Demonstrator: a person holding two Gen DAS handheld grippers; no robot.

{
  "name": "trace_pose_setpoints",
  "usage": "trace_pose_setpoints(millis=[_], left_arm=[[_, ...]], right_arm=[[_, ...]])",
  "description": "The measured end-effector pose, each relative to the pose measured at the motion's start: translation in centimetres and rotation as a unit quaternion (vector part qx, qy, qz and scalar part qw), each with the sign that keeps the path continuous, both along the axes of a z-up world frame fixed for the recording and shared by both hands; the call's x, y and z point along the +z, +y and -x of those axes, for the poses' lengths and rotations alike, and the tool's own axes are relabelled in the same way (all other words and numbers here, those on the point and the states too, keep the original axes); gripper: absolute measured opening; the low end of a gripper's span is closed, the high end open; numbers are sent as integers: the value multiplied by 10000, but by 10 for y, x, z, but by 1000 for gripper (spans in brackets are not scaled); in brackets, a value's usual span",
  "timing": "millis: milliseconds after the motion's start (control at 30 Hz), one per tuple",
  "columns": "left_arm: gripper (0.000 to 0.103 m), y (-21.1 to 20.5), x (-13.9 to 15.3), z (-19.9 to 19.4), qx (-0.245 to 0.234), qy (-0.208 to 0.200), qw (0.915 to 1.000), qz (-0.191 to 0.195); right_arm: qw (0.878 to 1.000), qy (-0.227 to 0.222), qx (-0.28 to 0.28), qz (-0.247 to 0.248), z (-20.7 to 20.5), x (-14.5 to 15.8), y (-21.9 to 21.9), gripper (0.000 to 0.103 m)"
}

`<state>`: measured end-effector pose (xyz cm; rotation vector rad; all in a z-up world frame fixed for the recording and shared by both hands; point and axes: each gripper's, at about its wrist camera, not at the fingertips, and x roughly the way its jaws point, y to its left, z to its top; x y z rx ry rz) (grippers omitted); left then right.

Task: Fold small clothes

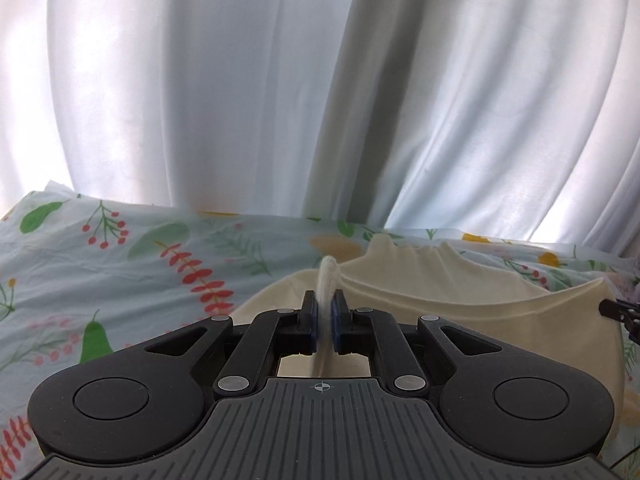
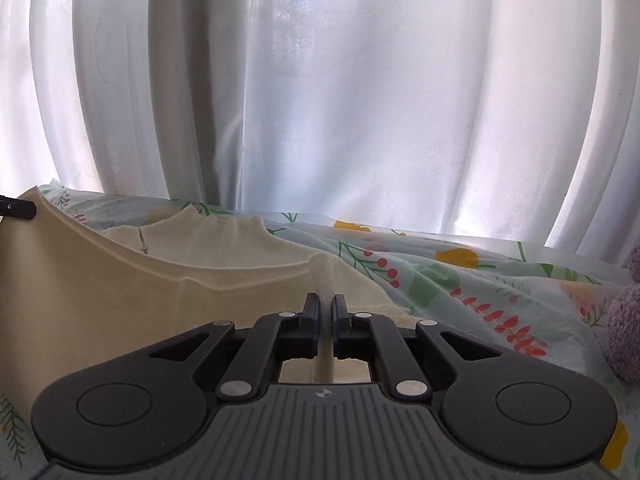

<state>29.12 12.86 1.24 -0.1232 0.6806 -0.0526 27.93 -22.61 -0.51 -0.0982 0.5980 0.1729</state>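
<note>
Nearest the lens in the left wrist view, the left gripper [image 1: 324, 312] fills the lower frame, its black linkages meeting at the centre. Its jaws are clamped on a ribbed edge of the cream garment [image 1: 460, 300], and a small tuft of that edge sticks up just past the blue pads [image 1: 335, 320]. From this pinch the cloth runs to the right as a taut, sagging band toward the right gripper, whose black tip shows at the frame's right edge.

Seen from the right wrist camera, the right gripper [image 2: 326, 312] has its jaws pressed together on another ribbed edge of the same cream garment [image 2: 120, 304]. To the left of this gripper the garment hangs in a broad sheet, its upper edge dipping in the middle and rising to the far corner, where the left gripper's tip holds it. Beyond that edge, a gathered, ruffled part of the garment rests on the bed.

Under the garment lies the floral bedsheet [image 1: 120, 264], pale blue with red berries, green leaves and yellow shapes. To the right of the garment, at the edge of the right wrist view, sits a fuzzy purple item [image 2: 626, 320]; what it is I cannot tell. Behind the garment and the bed hangs a white curtain [image 2: 360, 100], lit from behind.
</note>
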Motion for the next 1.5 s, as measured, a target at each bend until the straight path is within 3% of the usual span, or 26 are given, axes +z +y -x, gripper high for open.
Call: trace_pose_setpoints(millis=[367, 533, 600, 700, 800, 833, 967, 1067, 1100, 1133, 1167, 1200, 1267, 1400, 1500], left_arm=[[9, -3, -12, -84, 623, -177, 9971, -398], [11, -5, -40, -106, 831, 133, 9955, -437], [17, -3, -51, -107, 825, 237, 9955, -402], [36, 8, -56, -96, 634, 370, 9973, 32], [49, 16, -57, -73, 287, 538, 9970, 481], [52, 18, -58, -65, 186, 577, 9967, 531], [57, 15, -70, -44, 15, 733, 9968, 322], [55, 15, -81, -46, 116, 882, 9957, 240], [54, 16, -85, -48, 165, 910, 9951, 340], [53, 16, -86, -49, 218, 909, 9948, 392], [43, 16, -85, -51, 272, 902, 9947, 405], [35, 15, -85, -53, 289, 900, 9948, 391], [10, 12, -83, -57, 298, 877, 9952, 326], [10, 9, -75, -60, 368, 683, 9970, -7], [11, 4, -78, -62, 483, 530, 9958, -573]], right_arm=[[9967, -299, -557, 514, -103, -9, 26, 5], [9958, -213, -747, 480, -116, -31, 27, 5], [9958, -184, -761, 475, -116, -40, 26, 6], [9964, -88, -812, 224, -104, -39, 14, 9], [9976, 292, -558, -277, -80, -34, -3, 31], [9974, 397, -473, -363, -73, -35, -7, 39], [9954, 790, -366, -408, -49, -47, -17, 40], [9937, 856, -460, -561, -46, -54, -22, 37], [9934, 841, -476, -612, -48, -55, -20, 33], [9936, 834, -452, -611, -50, -55, -18, 23], [9939, 844, -426, -567, -51, -56, -15, 15], [9946, 831, -434, -454, -53, -56, -11, 11], [9956, 770, -421, -318, -56, -56, -3, 6], [9960, 472, -763, -48, -60, -48, -3, 6], [9928, 712, -955, 86, -70, -59, -4, 6]])
